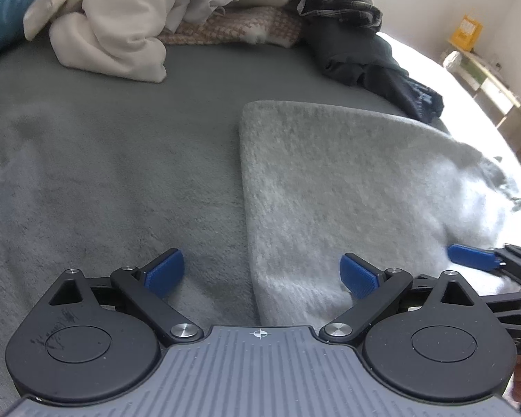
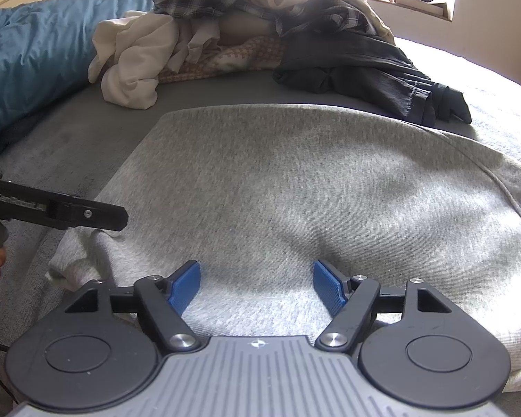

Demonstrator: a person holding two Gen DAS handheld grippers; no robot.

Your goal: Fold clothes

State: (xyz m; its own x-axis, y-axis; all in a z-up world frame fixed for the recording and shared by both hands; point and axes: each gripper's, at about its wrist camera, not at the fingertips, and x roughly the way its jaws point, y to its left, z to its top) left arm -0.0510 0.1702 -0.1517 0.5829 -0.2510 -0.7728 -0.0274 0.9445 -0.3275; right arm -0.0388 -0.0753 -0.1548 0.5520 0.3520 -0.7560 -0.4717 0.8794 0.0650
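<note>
The left gripper (image 1: 262,274) has its blue-padded jaws spread apart, straddling the left edge of a light grey heathered fleece garment (image 1: 347,187) that lies flat toward two o'clock. Only the right wrist view shows the garment's full spread; there the right gripper (image 2: 257,286), jaws likewise apart and empty, hovers over its near middle. A grey plush bed cover (image 1: 104,160) lies beneath. At twelve o'clock sits a heap of unfolded clothes (image 2: 246,34), with a blue quilt (image 2: 34,48) at ten o'clock.
</note>
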